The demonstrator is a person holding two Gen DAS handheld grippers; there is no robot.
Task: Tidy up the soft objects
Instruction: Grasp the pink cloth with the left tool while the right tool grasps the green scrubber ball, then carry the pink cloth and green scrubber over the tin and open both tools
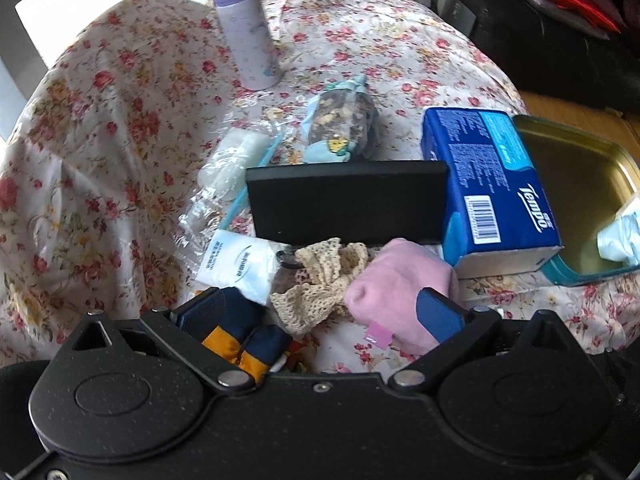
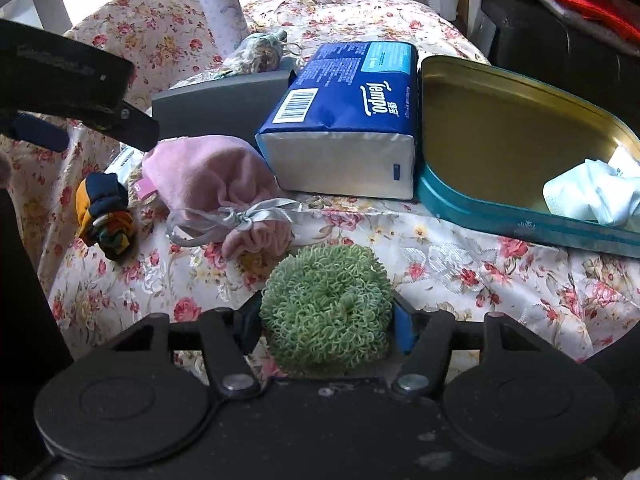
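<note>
A green curly scrubber [image 2: 326, 312] sits between the blue pads [image 2: 403, 326] of my right gripper [image 2: 326, 320], which is shut on it just above the floral cloth. My left gripper [image 1: 320, 312] stands open and wide over a heap of soft things: a navy and orange scrunchie [image 1: 240, 340] by its left finger, a beige crochet piece [image 1: 320, 280] in the middle, and a pink drawstring pouch [image 1: 400, 288] against its right finger. In the right wrist view the pink pouch [image 2: 208, 184] and the scrunchie [image 2: 104, 216] lie to the left, under the left gripper's body [image 2: 80, 92].
A gold tin with a teal rim [image 2: 500, 120] lies open at the right with crumpled white tissue [image 2: 596, 196] inside. A blue Tempo tissue pack [image 1: 492, 184], a black box [image 1: 348, 200], plastic packets [image 1: 236, 156], a snack bag [image 1: 340, 124] and a purple bottle [image 1: 248, 28] stand behind.
</note>
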